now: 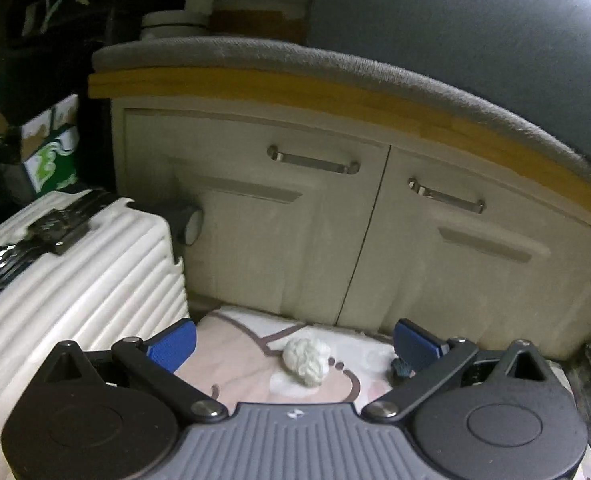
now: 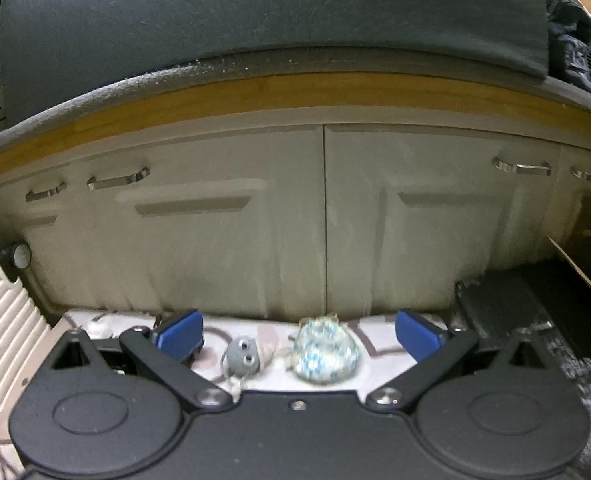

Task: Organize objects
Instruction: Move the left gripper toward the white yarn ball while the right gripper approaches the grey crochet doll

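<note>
The small white fluffy yarn ball (image 1: 307, 361) lies on the pink patterned cloth (image 1: 235, 360) in the lower centre of the left view, straight ahead between the apart, empty blue pads of the left gripper (image 1: 295, 342), while the right gripper (image 2: 300, 334), also apart and empty, faces a blue-speckled knitted ball (image 2: 327, 354) and a grey knitted toy with eyes (image 2: 242, 355).

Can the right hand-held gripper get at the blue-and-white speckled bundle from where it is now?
Probably yes. The right hand-held gripper is open, and the speckled bundle lies on the patterned cloth between its fingers. The grey googly-eyed toy sits close beside it and could get caught.
</note>
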Action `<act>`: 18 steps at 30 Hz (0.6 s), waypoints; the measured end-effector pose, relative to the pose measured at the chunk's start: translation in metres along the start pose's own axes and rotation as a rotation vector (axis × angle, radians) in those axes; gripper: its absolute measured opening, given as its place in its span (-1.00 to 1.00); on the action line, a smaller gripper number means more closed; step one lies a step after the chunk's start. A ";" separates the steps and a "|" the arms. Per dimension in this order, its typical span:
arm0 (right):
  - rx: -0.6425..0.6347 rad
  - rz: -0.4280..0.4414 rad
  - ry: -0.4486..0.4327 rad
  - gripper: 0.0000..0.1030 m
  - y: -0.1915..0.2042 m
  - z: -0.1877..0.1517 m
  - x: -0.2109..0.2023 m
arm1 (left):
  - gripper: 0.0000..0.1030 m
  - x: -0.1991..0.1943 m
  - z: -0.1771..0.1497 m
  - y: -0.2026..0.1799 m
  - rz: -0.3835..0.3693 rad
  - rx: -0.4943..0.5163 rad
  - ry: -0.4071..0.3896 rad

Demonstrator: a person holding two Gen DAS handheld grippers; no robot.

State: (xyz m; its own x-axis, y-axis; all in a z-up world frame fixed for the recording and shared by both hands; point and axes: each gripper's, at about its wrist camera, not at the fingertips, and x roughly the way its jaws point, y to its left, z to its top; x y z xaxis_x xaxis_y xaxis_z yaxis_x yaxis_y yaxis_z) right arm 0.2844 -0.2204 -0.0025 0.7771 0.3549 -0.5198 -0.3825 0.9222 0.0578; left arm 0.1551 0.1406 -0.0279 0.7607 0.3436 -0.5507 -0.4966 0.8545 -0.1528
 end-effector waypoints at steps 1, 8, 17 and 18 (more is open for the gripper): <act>0.002 0.001 -0.025 1.00 -0.001 -0.001 0.006 | 1.00 0.009 0.000 0.000 -0.004 0.003 0.000; -0.036 -0.009 -0.106 1.00 0.002 -0.010 0.060 | 1.00 0.073 -0.012 -0.003 0.002 0.076 0.014; -0.018 0.053 -0.070 1.00 0.011 -0.035 0.132 | 1.00 0.149 -0.045 0.005 0.015 0.095 0.054; -0.021 0.074 -0.063 1.00 0.011 -0.038 0.137 | 1.00 0.157 -0.049 0.005 0.019 0.097 0.061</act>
State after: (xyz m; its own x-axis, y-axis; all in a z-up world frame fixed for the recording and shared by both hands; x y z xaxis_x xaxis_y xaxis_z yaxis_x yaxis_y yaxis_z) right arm 0.3677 -0.1670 -0.1053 0.7761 0.4311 -0.4603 -0.4495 0.8901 0.0759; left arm 0.2517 0.1800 -0.1557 0.7234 0.3382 -0.6020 -0.4654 0.8828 -0.0633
